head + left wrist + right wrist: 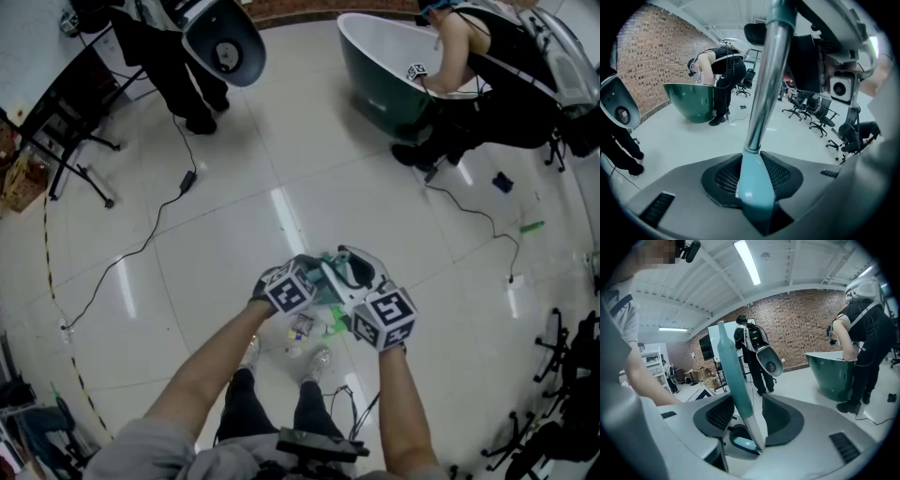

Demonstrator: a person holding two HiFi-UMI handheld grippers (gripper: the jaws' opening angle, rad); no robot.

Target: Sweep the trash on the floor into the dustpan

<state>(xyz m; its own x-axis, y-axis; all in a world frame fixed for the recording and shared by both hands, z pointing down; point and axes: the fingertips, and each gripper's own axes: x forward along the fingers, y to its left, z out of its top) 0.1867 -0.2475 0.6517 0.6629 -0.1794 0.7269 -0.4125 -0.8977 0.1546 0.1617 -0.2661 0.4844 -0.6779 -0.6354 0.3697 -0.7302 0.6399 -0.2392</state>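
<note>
The left gripper [754, 180] is clamped on a shiny metal pole [765, 79]. The teal end of the pole is squeezed between the two dark pads. From there the pole runs up and away.

The right gripper [751, 423] is let loose, and its jaws are held apart. A teal handle [732, 376] is stood between them, close by the left pad. A gap is seen next to the right pad. It cannot be told which of the two sticks belongs to the broom.

In the head view both grippers are held close together in front of the person, with their marked cubes side by side. The trash [300, 330] is seen as small bits on the shiny white floor [234, 206]. It lies just under the grippers, between the person's two shoes [320, 362].

Farther off, a green tub [375, 75] is stood on the floor, and a person [487, 66] is bent over it. A black cable [141, 246] is laid across the tiles on the left.
</note>
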